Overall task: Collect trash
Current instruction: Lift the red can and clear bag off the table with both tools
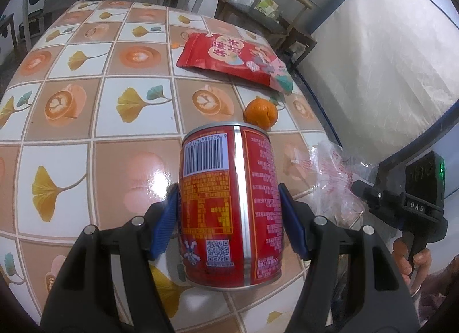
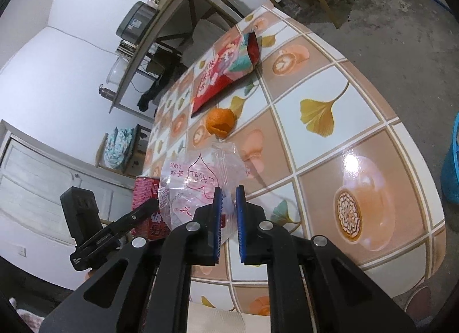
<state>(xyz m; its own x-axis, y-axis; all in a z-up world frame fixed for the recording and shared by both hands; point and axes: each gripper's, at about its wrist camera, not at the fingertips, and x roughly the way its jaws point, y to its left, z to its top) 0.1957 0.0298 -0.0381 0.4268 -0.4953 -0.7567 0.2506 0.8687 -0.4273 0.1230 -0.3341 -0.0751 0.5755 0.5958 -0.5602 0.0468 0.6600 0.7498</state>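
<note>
A red drink can (image 1: 229, 203) sits between the blue pads of my left gripper (image 1: 229, 192), which is shut on its sides. I cannot tell whether the can still touches the table. My right gripper (image 2: 228, 192) is shut on a crumpled clear cake wrapper (image 2: 195, 178) with pink print, just above the tabletop. The same wrapper (image 1: 335, 178) shows right of the can in the left wrist view. Farther along the table lie an orange peel (image 1: 261, 113) (image 2: 221, 123) and a red snack bag (image 1: 232, 60) (image 2: 226, 74).
The table (image 1: 86, 103) wears a glossy cloth with leaf and coffee-cup tiles. A mattress (image 1: 373, 60) leans to its right, with a wooden chair (image 1: 287, 17) behind. A blue basket (image 2: 451, 166) stands on the floor beyond the table edge. A hand (image 1: 413, 261) holds the right gripper's handle.
</note>
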